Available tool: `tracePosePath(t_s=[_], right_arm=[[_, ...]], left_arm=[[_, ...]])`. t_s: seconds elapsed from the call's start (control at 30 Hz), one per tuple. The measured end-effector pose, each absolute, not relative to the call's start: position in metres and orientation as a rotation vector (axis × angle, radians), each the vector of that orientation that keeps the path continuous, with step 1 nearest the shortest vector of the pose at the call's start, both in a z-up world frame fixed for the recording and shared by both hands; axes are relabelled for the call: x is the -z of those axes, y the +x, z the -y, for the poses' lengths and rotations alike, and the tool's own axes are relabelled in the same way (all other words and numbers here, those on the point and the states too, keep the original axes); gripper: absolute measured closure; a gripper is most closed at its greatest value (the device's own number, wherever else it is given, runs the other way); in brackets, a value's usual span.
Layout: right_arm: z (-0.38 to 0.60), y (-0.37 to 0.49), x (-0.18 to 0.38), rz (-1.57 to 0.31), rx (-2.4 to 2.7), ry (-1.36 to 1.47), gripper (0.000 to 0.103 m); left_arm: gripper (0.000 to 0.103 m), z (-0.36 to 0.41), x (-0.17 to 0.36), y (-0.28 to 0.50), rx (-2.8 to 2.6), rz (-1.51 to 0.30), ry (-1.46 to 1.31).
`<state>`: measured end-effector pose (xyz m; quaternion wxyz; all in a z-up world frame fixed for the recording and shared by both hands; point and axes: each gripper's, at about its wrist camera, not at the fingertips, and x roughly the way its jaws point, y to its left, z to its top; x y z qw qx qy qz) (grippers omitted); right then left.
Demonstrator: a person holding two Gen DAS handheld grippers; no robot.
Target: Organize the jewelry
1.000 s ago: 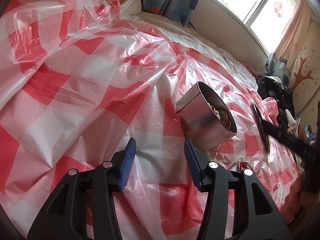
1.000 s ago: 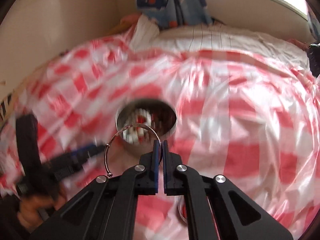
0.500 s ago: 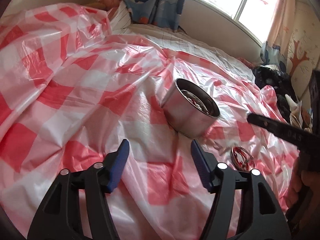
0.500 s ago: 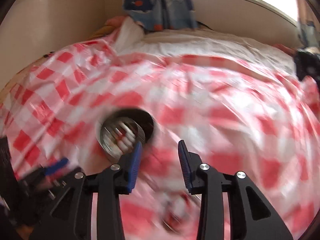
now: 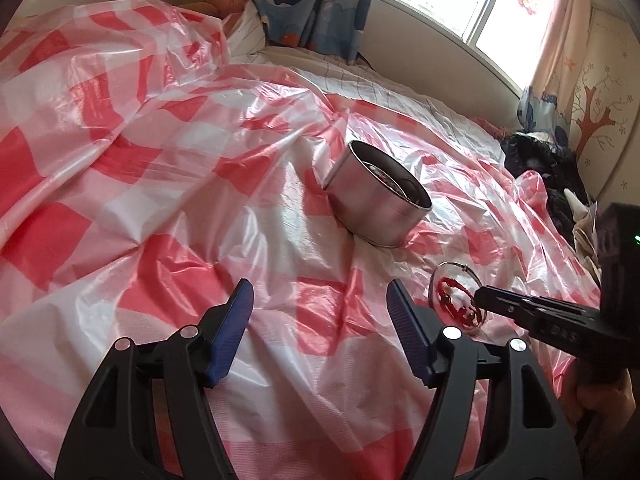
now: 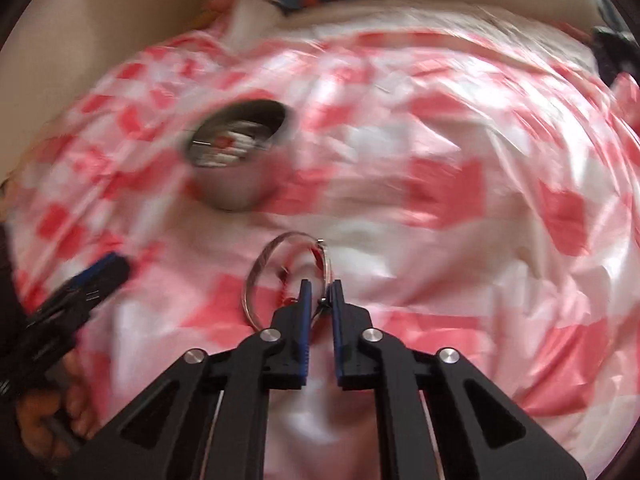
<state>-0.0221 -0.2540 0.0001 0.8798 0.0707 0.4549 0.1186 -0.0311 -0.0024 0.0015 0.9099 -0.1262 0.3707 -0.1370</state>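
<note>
A round steel tin point(image 5: 378, 196) stands on the red-and-white checked plastic sheet point(image 5: 160, 160) with jewelry inside; it also shows in the right wrist view point(image 6: 236, 156). A silver bangle point(image 5: 448, 276) with a red string bracelet point(image 5: 452, 300) inside it lies to the tin's near right. My right gripper point(image 6: 320, 292) has its fingers closed narrowly around the bangle's rim point(image 6: 256, 268); it shows in the left wrist view point(image 5: 480, 296). My left gripper point(image 5: 320, 300) is open and empty, hovering over the sheet in front of the tin.
The sheet covers a bed and is crumpled high at the left point(image 5: 80, 60). A whale-print curtain point(image 5: 304, 4) and window are at the back. Dark clothing point(image 5: 548, 168) lies at the right edge.
My right gripper let the first bangle go into the tin, opened, pulled back and down, and has closed on another bangle on the sheet. My left gripper drew back from the tin.
</note>
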Motion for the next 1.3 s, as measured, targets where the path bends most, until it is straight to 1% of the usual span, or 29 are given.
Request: tracePosePath(t_s=[0.3, 0.4, 0.47, 0.5, 0.53, 0.67, 0.8, 0.97, 1.0, 1.03, 1.07, 1.1, 1.13, 1.17, 1.2, 1.3], right_arm=[[0.243, -0.034, -0.020, -0.885, -0.368, 0.280, 0.095], [0.233, -0.025, -0.016, -0.931, -0.387, 0.270, 0.095], [0.221, -0.019, -0.005, -1.002, -0.433, 0.244, 0.088], [0.217, -0.015, 0.000, -1.029, -0.425, 0.224, 0.081], [0.218, -0.016, 0.000, -1.018, -0.395, 0.208, 0.071], [0.235, -0.024, -0.009, -0.924, -0.241, 0.147, 0.070], [0.245, -0.025, 0.002, -0.958, -0.124, 0.016, 0.070], [0.234, -0.022, 0.014, -0.966, -0.129, -0.096, 0.069], [0.232, -0.022, 0.015, -0.962, -0.124, -0.113, 0.070], [0.232, -0.021, 0.016, -0.956, -0.112, -0.124, 0.073], [0.232, -0.021, 0.017, -0.953, -0.103, -0.126, 0.080], [0.235, -0.021, 0.016, -0.948, -0.093, -0.113, 0.084], [0.239, -0.022, 0.016, -0.944, -0.094, -0.090, 0.090], [0.242, -0.023, 0.014, -0.939, -0.096, -0.068, 0.094], [0.246, -0.024, 0.012, -0.929, -0.092, -0.050, 0.094], [0.251, -0.026, 0.009, -0.910, -0.118, 0.011, 0.094]], left_arm=[[0.037, -0.009, -0.009, -0.030, 0.283, -0.734, -0.302], [0.035, -0.004, -0.016, -0.033, 0.329, -0.700, -0.303], [0.034, 0.002, -0.018, -0.034, 0.339, -0.694, -0.269], [0.034, 0.005, -0.018, -0.034, 0.342, -0.698, -0.245], [0.034, 0.008, -0.017, -0.034, 0.344, -0.701, -0.226], [0.034, 0.027, -0.021, -0.033, 0.353, -0.698, -0.126], [0.034, 0.055, -0.027, -0.026, 0.417, -0.694, -0.023], [0.035, 0.087, -0.008, -0.006, 0.452, -0.814, 0.116], [0.043, 0.091, -0.001, -0.002, 0.450, -0.848, 0.145], [0.050, 0.095, 0.005, 0.000, 0.437, -0.868, 0.183], [0.060, 0.096, 0.007, 0.000, 0.431, -0.870, 0.207], [0.070, 0.094, 0.006, -0.001, 0.425, -0.863, 0.217], [0.077, 0.091, 0.005, -0.001, 0.415, -0.860, 0.224], [0.089, 0.089, 0.004, -0.002, 0.403, -0.858, 0.235], [0.093, 0.083, 0.003, -0.003, 0.384, -0.855, 0.244], [0.096, 0.057, -0.002, -0.006, 0.310, -0.848, 0.216]])
